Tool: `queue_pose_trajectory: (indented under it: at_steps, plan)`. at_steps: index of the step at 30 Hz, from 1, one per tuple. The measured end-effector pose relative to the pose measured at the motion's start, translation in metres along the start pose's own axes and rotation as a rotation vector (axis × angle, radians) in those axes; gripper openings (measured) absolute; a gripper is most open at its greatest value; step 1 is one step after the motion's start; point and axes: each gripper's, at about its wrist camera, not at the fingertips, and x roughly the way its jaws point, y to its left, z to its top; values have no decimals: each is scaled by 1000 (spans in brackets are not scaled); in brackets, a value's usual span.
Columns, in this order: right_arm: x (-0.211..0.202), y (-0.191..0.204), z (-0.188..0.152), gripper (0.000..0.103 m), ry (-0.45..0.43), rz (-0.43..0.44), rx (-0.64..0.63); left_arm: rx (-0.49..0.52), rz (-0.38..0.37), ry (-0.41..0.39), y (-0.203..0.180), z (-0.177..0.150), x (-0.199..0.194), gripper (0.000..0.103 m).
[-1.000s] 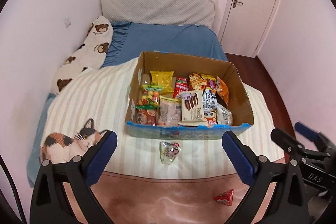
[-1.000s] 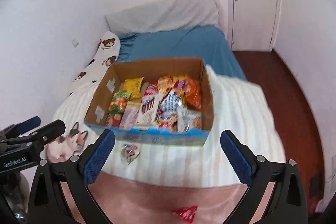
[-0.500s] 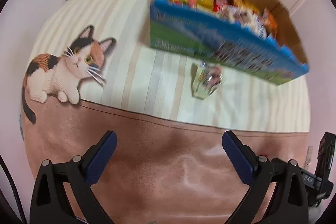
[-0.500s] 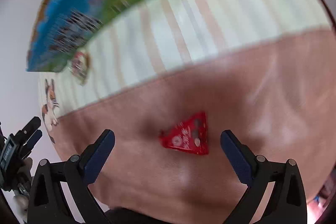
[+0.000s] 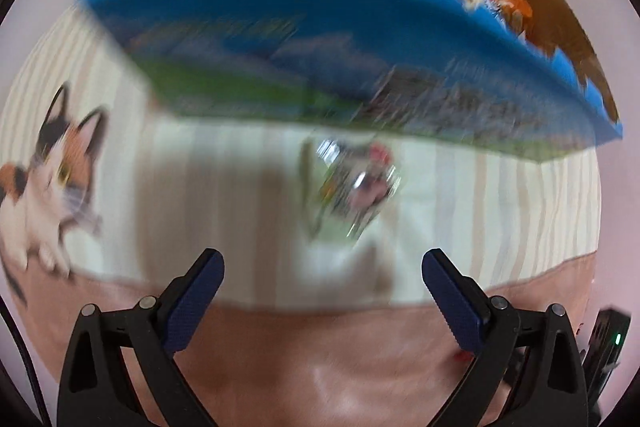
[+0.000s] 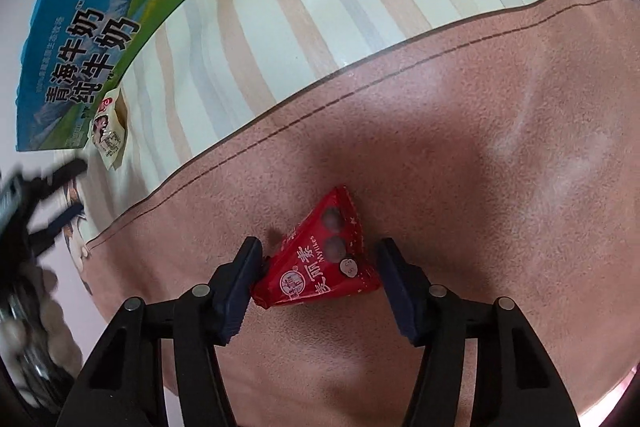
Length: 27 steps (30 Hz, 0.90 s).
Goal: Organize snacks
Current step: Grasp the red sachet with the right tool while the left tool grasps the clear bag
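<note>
A: Fingers of the right gripper [image 6: 318,259] stand either side of the red triangular packet [image 6: 320,263]. The left pad looks to be touching its corner, the right pad just beside its edge, so the jaws are parted and not yet clamped.

B: So the pick of that packet is the step in hand?

A: I'd judge so. It lies flat on the pink blanket [image 6: 480,187]; next the jaws must close on it without pushing it into the soft cloth.

B: And the left gripper [image 5: 323,279]?

A: Spread wide, holding nothing. Ahead of it, on the striped cover, lies a clear-wrapped snack [image 5: 352,187], blurred, just in front of the box.

B: The box itself?

A: The cardboard box [image 5: 360,67] is farthest, already crowded with packets. Both loose snacks likely belong there.
</note>
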Motion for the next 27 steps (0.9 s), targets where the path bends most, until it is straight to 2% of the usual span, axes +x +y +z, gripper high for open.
queue_pose_trajectory:
  at_steps: [1,4,5,6,8,12,16,21,24,27]
  plan:
    - [0,1,-2,61,-3,0,3,4,-5,0,-3,5,3,100]
    - [-4,2,-4,60,-9,0,10,1,-40,23,-10,20,18,86]
    - [-4,2,-5,60,-10,0,10,-9,-62,39,-11,24,24,63]
    - [-3,2,-2,60,-11,0,9,-18,-62,54,-10,25,28,52]
    - [-3,3,-3,60,-9,-1,5,-22,-70,49,-10,24,31,50]
    - [-4,1,-5,60,0,6,-2,10,-65,47,-9,4,25,38]
    - [-3,3,-8,59,19,23,-19,-7,-83,101,10,-32,23,34]
    - [0,9,-14,59,28,33,-38,-38,-106,170,34,-80,20,34]
    - [2,6,-9,60,47,53,-25,-110,-150,160,49,-83,11,37]
    - [4,4,-5,61,55,62,-15,-162,-201,126,54,-60,2,46]
